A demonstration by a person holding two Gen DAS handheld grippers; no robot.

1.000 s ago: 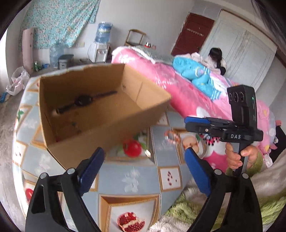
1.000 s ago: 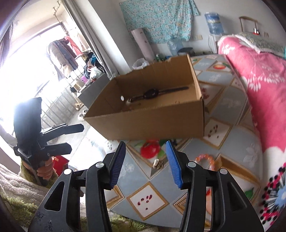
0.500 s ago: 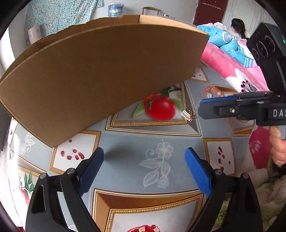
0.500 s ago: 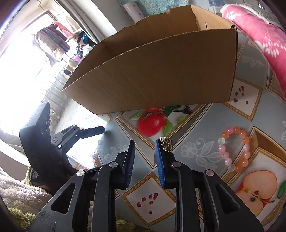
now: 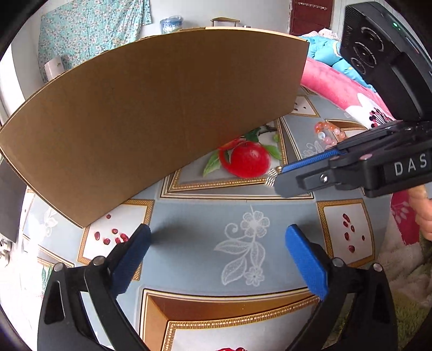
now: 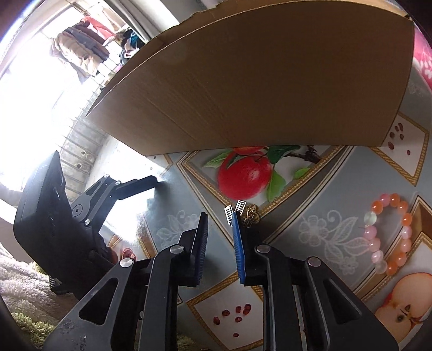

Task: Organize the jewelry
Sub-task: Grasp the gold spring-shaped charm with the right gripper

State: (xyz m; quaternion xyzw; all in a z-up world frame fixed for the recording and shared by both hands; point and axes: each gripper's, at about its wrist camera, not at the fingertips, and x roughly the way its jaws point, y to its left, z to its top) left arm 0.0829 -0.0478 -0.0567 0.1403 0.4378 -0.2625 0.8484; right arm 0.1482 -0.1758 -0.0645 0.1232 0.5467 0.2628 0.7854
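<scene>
Silver-and-gold earrings point(image 6: 244, 214) lie at our right gripper's point(image 6: 219, 243) narrowed, unclenched jaws, just closing; our left gripper point(image 5: 216, 253) gapes empty beside the brown cardboard box point(image 5: 151, 108).

White walls; floral blue curtain point(image 5: 91, 32) hung on one; dark red door point(image 5: 310, 16); pink bedding point(image 5: 351, 94) on bed; bright window point(image 6: 32, 81), clothes point(image 6: 81, 51) hanging beside it.

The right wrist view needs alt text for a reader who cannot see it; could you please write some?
The right gripper, jaws narrowed but not clamped, reaches small metal earrings on a fruit-print tablecloth. A cardboard box stands behind, a bead bracelet lies right, and the left gripper is left.
</scene>
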